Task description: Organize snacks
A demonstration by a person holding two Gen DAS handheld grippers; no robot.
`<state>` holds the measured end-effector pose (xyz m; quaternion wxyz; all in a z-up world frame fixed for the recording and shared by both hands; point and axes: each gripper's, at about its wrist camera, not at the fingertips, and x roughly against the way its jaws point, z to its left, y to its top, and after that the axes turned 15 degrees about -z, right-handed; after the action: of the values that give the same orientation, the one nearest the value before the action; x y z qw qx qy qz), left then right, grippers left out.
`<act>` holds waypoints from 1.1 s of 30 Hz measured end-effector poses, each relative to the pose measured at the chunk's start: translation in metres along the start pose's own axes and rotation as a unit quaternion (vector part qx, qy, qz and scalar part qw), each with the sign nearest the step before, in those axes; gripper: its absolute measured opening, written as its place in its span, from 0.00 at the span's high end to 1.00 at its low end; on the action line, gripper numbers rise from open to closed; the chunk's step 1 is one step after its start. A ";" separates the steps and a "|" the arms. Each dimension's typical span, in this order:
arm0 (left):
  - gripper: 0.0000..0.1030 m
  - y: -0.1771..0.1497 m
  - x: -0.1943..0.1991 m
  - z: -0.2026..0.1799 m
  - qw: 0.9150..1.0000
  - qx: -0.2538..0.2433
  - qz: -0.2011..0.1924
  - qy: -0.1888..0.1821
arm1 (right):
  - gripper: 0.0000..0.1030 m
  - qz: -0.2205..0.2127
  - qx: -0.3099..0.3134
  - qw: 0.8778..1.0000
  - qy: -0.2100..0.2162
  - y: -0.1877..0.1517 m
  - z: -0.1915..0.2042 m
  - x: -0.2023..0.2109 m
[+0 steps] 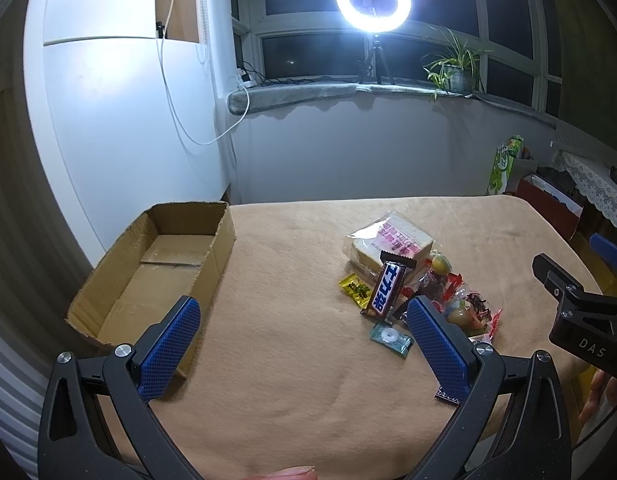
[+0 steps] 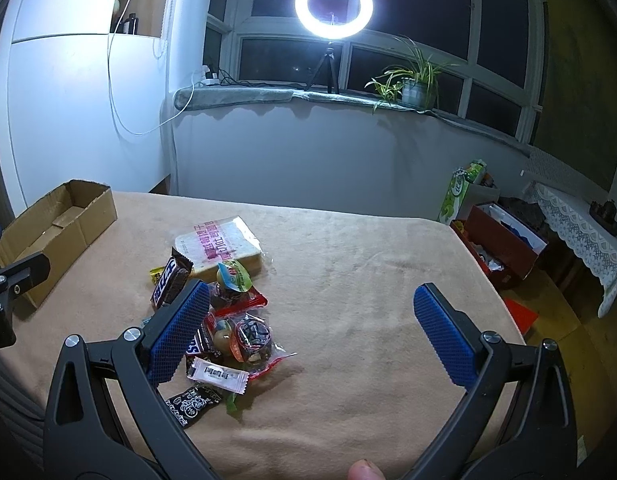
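A pile of snacks lies mid-table: a wrapped bread pack (image 1: 390,242) (image 2: 222,246), a Snickers bar (image 1: 386,290) (image 2: 168,282), a yellow candy (image 1: 355,290), a green mint packet (image 1: 390,339), jelly cups (image 2: 250,336) and a white sachet (image 2: 216,374). An open, empty cardboard box (image 1: 160,264) (image 2: 48,228) sits at the table's left. My left gripper (image 1: 302,320) is open above the cloth between box and pile. My right gripper (image 2: 312,312) is open, its left finger over the pile's near edge.
The table (image 1: 300,380) has a tan cloth. A ring light (image 1: 372,0) and potted plant (image 1: 454,70) stand on the windowsill behind. Boxes and bags (image 2: 504,240) sit on the floor to the right of the table.
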<state>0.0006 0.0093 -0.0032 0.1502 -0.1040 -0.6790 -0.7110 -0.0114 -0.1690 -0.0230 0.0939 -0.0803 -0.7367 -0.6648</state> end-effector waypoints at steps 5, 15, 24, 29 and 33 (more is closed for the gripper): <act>0.00 0.001 0.000 0.002 1.000 0.001 0.002 0.002 | 0.00 -0.030 0.010 0.999 -0.006 0.001 0.002 0.001; 0.00 -0.001 -0.003 -0.001 1.000 0.001 0.005 0.003 | 0.00 -0.002 0.016 1.000 -0.003 -0.002 0.003 -0.001; 0.00 -0.003 -0.004 -0.001 1.000 0.000 0.007 0.003 | 0.00 0.026 0.016 1.000 0.001 -0.006 -0.001 -0.001; 0.00 -0.009 -0.009 -0.003 1.000 0.000 0.017 0.002 | 0.00 0.026 0.007 1.000 0.003 -0.016 -0.002 -0.006; 0.00 -0.020 -0.018 -0.004 0.999 0.003 0.032 -0.003 | 0.00 0.038 -0.006 0.999 0.015 -0.033 -0.004 -0.013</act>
<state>0.0106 0.0078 -0.0280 0.1711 -0.1280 -0.6781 -0.7033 -0.0070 -0.1758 -0.0576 0.1295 -0.0990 -0.7277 -0.6662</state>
